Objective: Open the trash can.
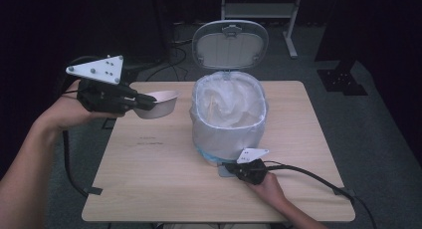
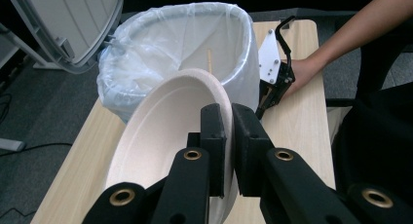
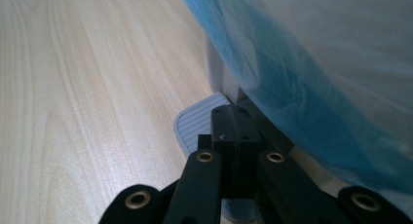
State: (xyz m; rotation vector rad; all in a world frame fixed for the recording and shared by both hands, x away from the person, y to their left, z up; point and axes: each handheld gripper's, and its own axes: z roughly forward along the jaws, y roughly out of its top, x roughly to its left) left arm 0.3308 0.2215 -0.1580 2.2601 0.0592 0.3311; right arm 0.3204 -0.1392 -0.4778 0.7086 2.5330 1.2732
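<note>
A pale paper bowl [image 1: 163,103] hangs above the table's left side, level with the rim of a pedal bin [image 1: 226,132]. My left gripper [image 1: 148,100] is shut on the bowl's near rim. In the left gripper view the jaws [image 2: 230,124] pinch the bowl [image 2: 160,131], tilted on edge, with the bin's white liner [image 2: 160,44] just beyond. My right gripper [image 1: 230,168] is at the bin's front base, shut with nothing between the jaws. In the right gripper view its tips [image 3: 233,124] rest on the grey ribbed pedal [image 3: 195,121]. The bin's lid [image 1: 230,44] stands open.
A thin wooden stick [image 2: 210,61] lies inside the liner. A blue bag [image 3: 272,73] shows under the white liner near the bin's base. The wooden table [image 1: 149,179] has bare room to the left of the bin and in front of it. A metal stand [image 1: 261,10] is on the floor behind.
</note>
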